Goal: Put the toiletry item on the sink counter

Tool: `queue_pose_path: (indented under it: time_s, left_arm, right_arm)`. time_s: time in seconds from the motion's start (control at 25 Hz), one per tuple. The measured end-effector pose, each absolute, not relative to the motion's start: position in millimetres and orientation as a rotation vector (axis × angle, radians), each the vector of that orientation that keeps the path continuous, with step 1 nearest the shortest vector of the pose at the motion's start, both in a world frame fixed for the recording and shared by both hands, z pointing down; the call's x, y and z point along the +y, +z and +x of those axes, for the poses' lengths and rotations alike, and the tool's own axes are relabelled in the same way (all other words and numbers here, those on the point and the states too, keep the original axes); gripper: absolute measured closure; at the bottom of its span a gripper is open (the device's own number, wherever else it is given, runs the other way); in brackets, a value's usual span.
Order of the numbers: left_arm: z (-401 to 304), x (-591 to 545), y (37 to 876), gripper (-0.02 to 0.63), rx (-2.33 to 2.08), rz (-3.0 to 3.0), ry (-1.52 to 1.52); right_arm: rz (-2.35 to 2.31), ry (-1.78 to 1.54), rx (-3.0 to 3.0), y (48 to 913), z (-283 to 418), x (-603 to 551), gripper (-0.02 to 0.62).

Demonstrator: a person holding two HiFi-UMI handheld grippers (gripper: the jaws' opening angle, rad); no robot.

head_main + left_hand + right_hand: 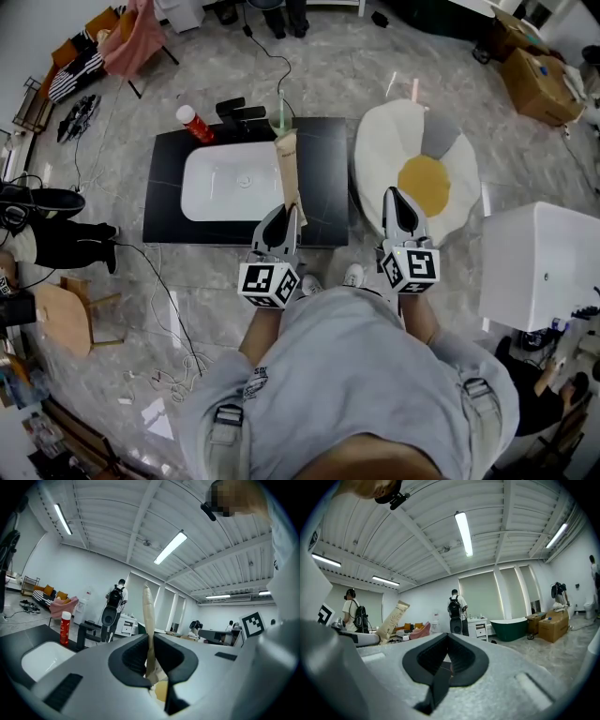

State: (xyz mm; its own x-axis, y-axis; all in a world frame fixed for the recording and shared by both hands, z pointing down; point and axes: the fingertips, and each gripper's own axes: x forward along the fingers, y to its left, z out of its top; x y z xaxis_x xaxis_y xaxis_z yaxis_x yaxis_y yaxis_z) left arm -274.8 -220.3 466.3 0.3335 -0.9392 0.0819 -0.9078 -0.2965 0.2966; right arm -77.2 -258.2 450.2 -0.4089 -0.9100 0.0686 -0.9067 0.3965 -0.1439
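Observation:
A long beige toiletry tube (288, 169) sticks out of my left gripper (283, 214), which is shut on the tube's lower end. The tube reaches over the front right part of the black sink counter (323, 169), beside the white basin (234, 181). In the left gripper view the tube (148, 616) stands upright between the jaws of the left gripper (151, 656). My right gripper (393, 195) hangs to the right of the counter, shut with nothing in it. In the right gripper view the right gripper (447, 657) shows closed pads and the tube (392, 617) leans at the left.
A red bottle (195, 123), a black faucet (239, 111) and a green cup (280, 122) stand at the counter's back edge. An egg-shaped rug (417, 178) lies to the right, a white cabinet (539, 267) further right. Cables trail over the floor at the left.

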Motion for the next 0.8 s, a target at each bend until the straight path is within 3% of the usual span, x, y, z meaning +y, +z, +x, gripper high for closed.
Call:
queue_pose_path:
  time_s: [0.8]
  left_arm:
    - [-247, -262, 514, 0.575, -1.642, 2.264, -0.002]
  right_arm:
    - [-1.734, -0.246, 2.559, 449, -32, -292, 0.591]
